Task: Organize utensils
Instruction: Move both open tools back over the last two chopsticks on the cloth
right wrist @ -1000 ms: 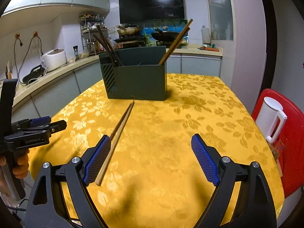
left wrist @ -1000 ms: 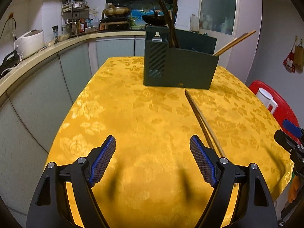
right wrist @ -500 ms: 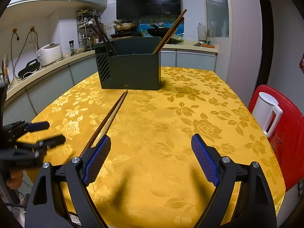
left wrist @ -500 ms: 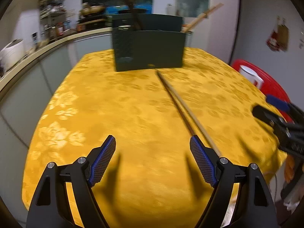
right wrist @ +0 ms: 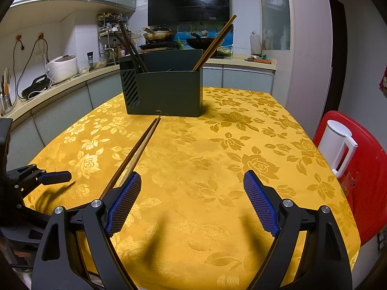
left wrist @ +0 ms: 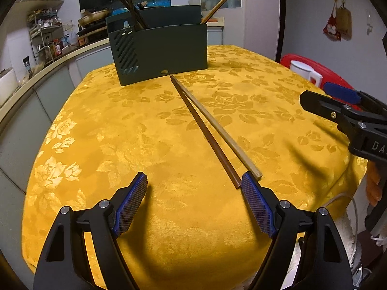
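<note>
A tabletop (left wrist: pixel 101 145) under a yellow rose-patterned cloth spreads ahead of both sets of fingers. At its far side, well beyond the fingertips, stands a dark green utensil holder (left wrist: pixel 164 48), upright, with dark chopsticks (left wrist: pixel 125 0) leaning out at one end and light wooden chopsticks (right wrist: pixel 215 43) at the other.

Two loose chopsticks lie flat on the cloth, running from just in front of the holder back toward the fingers: a dark chopstick (left wrist: pixel 205 133) and a lighter wooden chopstick (left wrist: pixel 217 128), tips together near the holder and spreading apart at the near ends.

The left gripper (left wrist: pixel 193 200) hangs over the cloth with its fingers spread wide and released, nothing between them; the near end of the dark stick lies just beside the tip of its right finger (left wrist: pixel 256 205).

The right gripper (right wrist: pixel 191 198) is likewise spread wide and empty, the loose chopsticks passing behind its left finger (right wrist: pixel 123 203).
</note>
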{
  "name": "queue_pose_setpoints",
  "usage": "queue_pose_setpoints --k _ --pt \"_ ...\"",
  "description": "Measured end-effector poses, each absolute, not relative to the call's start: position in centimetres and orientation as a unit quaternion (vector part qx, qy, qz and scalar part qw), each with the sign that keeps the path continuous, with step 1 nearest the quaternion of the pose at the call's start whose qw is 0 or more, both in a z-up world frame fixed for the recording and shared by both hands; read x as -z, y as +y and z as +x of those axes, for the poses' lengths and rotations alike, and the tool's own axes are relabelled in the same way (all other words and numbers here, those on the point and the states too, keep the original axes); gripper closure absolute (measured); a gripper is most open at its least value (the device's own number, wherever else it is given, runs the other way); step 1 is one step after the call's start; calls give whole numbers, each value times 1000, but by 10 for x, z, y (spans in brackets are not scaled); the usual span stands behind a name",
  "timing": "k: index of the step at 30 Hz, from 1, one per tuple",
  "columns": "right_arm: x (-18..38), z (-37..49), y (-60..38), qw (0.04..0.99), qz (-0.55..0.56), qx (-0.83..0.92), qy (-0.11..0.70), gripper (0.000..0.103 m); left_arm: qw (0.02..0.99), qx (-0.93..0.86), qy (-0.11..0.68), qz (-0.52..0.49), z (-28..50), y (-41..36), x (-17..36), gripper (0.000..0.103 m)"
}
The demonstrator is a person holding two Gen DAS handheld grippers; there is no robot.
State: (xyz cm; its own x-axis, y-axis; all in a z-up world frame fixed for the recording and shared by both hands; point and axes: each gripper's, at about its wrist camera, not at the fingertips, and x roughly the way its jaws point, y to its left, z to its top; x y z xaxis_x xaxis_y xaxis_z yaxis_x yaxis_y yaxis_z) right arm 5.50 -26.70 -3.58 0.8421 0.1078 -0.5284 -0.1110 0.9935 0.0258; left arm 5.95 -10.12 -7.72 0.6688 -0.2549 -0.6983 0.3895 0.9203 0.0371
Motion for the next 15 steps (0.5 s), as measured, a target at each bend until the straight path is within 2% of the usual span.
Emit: queue_pose_setpoints --k 13,15 --pt "43 55 -250 952 -26 -95 289 19 910 151 380 70 73 -77 76 26" --pt "44 55 -247 951 -28 -98 291 19 908 156 384 67 73 -75 77 30"
